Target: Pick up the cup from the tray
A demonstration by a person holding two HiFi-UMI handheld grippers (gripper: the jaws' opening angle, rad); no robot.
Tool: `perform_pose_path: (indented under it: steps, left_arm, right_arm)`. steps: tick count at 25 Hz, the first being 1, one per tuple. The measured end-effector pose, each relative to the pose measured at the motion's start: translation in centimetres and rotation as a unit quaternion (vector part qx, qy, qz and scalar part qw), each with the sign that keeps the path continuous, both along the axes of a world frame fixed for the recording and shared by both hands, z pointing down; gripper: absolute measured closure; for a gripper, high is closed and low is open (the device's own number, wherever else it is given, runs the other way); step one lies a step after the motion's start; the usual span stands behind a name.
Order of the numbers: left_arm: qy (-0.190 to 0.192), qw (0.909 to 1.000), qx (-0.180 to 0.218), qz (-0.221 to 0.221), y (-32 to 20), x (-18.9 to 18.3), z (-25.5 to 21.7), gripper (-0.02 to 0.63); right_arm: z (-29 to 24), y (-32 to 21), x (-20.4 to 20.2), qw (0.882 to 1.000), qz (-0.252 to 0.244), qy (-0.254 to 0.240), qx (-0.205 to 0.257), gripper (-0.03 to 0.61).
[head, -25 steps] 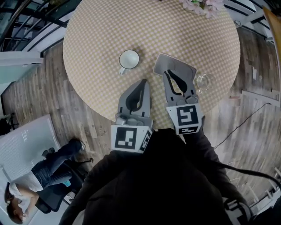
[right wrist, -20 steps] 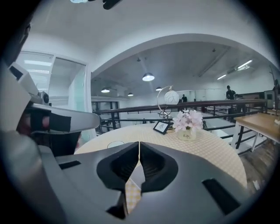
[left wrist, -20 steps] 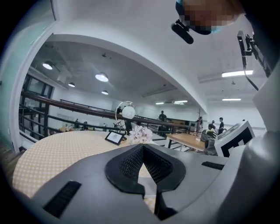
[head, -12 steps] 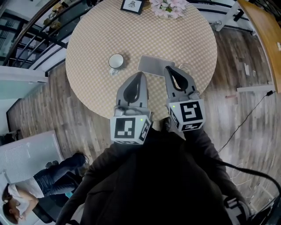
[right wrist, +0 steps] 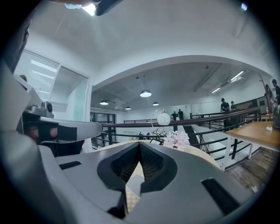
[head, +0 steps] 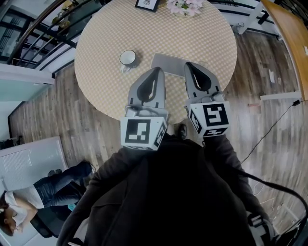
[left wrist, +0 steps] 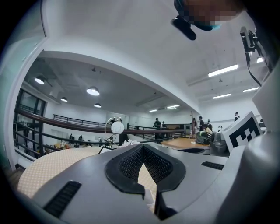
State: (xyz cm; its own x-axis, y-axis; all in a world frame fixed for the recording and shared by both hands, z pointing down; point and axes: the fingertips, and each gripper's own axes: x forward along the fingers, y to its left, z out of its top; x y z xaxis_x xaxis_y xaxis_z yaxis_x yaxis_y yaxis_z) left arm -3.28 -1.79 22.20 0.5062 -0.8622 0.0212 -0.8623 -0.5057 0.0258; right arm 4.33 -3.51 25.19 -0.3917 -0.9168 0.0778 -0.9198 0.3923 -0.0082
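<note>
**Round checked table: cup stands off the tray**

On the round table [head: 96,72] with its checked cloth, the white cup [head: 127,57] stands on the cloth just left of the grey tray [head: 166,61], not on it. The tray's visible part is bare. The left gripper [head: 156,72] and right gripper [head: 191,66] are both closed on nothing, above the near edge. The right one hides part of the tray. Flowers [head: 185,6] and a frame [head: 147,4] stand well clear at the far rim.
</note>
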Motion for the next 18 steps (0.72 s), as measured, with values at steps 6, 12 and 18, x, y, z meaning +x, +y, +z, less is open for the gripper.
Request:
perform_pose_path:
  steps: [6,12,18]
  left_arm:
    - [-0.005,1.0,-0.003,0.0,-1.4,1.7,-0.3,0.609]
    - [-0.008,0.9999,-0.006,0.003,-2.1,1.8,-0.3,0.609]
    - [-0.009,0.9999,-0.007,0.005,-1.7,1.9,0.2,0.61]
  right_arm:
    - [-0.3,-1.5,1.5,1.0,-0.004,-0.008,-0.003,0.572]
    - [-0.2,-2.2,1.6,1.0,-0.003,-0.011,-0.006,0.572]
    - [0.2,-2.1,1.7,1.0,-0.001,-0.013,-0.006,0.572]
